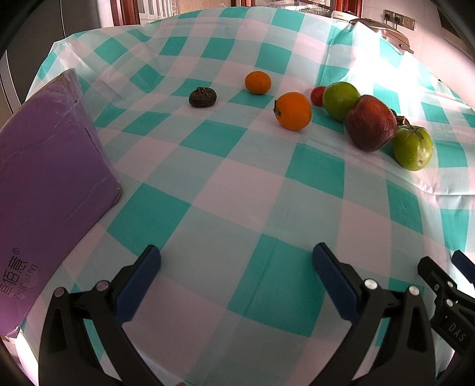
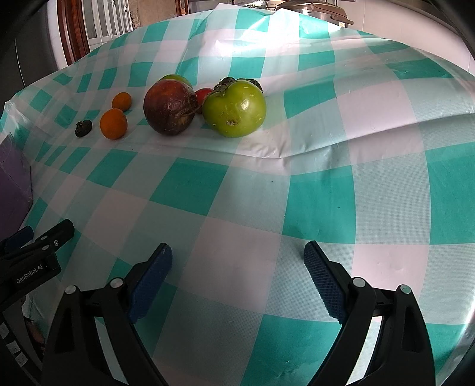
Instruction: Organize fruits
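Hovering both tools released, left tool (image 1: 236, 277) and right tool (image 2: 237, 277), short of scattered fruits (image 2: 234, 108); purple box (image 1: 50, 166) likely their destination.

Sunlit teal-checked tablecloth (image 1: 225, 190), white wall with sockets (image 1: 399, 19), wooden-framed windows (image 2: 98, 23) behind.

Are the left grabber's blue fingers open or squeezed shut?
Open. The left gripper has its blue fingers spread far apart, with only checkered tablecloth showing between them.
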